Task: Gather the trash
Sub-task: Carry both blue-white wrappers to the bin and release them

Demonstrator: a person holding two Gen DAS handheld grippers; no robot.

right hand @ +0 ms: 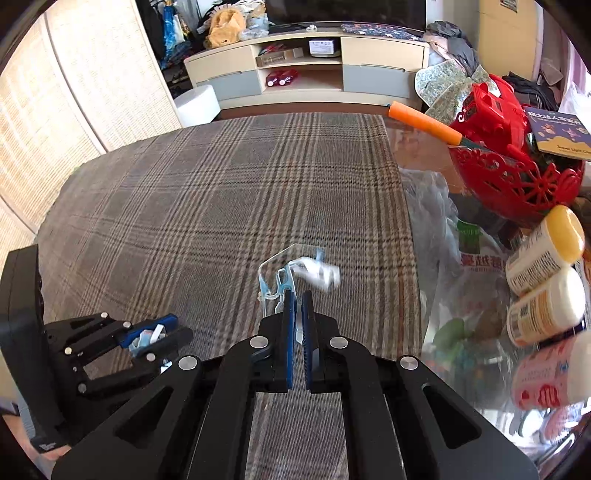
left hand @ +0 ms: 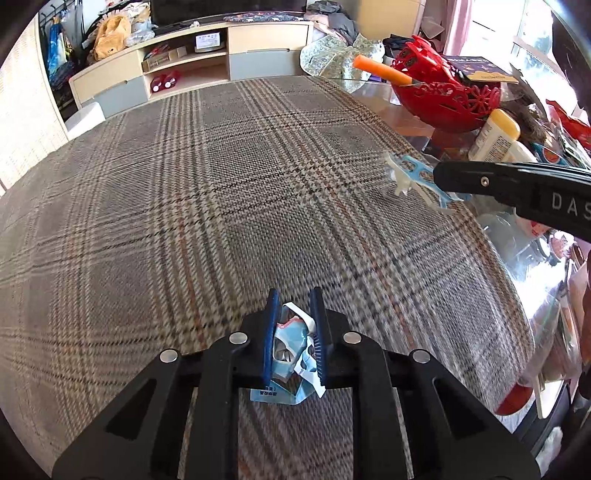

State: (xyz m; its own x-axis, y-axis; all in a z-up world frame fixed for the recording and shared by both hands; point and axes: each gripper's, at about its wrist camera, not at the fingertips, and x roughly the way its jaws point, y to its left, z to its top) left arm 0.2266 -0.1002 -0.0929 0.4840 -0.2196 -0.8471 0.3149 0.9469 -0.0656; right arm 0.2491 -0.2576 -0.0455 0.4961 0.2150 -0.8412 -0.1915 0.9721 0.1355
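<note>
We see the left gripper [left hand: 294,302] pinching a crumpled blue wrapper [left hand: 291,347] tight above the checked cloth [left hand: 221,184]. The right gripper [right hand: 298,299] squeezes a clear plastic scrap [right hand: 291,269], lifted near the cloth's right side, beside the red basket [right hand: 517,177].

Clutter beside a plaid-covered table, with a low media unit beyond

A plaid cloth [left hand: 229,192] covers the table; off its right edge a red openwork basket [left hand: 448,98] holds a red toy [right hand: 491,107] and an orange-handled tool [left hand: 382,71] that pokes out toward the left. A dark blue booklet [right hand: 559,133] leans at the basket's right side. Two cream bottles [right hand: 543,280] — one yellow-capped — lie just in front of it, beside a crinkled clear plastic bag [right hand: 454,266]. Farther back stands a cream and grey cabinet [left hand: 192,62], a tan plush toy [left hand: 110,35] on its left end, and a white round stool [right hand: 197,103] just before it.
</note>
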